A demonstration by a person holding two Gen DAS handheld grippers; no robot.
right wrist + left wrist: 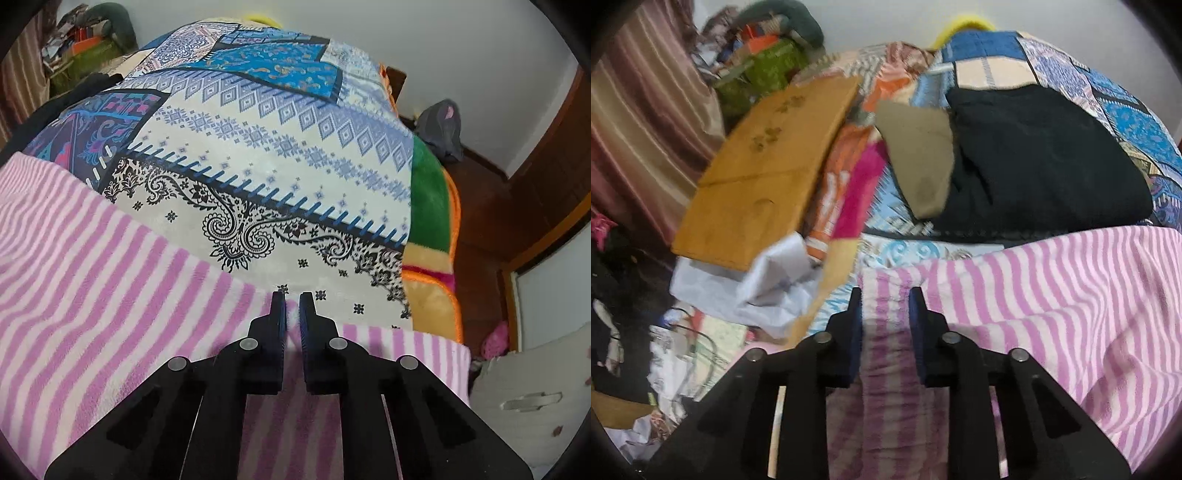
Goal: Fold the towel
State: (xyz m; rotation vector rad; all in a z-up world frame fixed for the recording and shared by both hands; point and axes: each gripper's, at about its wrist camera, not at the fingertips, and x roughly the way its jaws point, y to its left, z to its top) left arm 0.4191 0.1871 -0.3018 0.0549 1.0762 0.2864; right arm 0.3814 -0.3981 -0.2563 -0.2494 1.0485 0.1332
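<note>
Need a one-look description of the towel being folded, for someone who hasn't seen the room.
Find the bed with the blue patchwork bedspread. The towel lies across its near edge, pinched by both grippers; it is the only pink-and-white striped cloth, unlike the plain black garment behind it.

We look from just behind each hand-held gripper, along its two fingers and down at a slant over the bed. The left hand-held gripper view sits very close to the striped towel and faces across the patterned bedspread toward a cluttered corner. The right hand-held gripper view, equally close, faces the bed's other side and a wooden door. Both views share the towel and bedspread.
</note>
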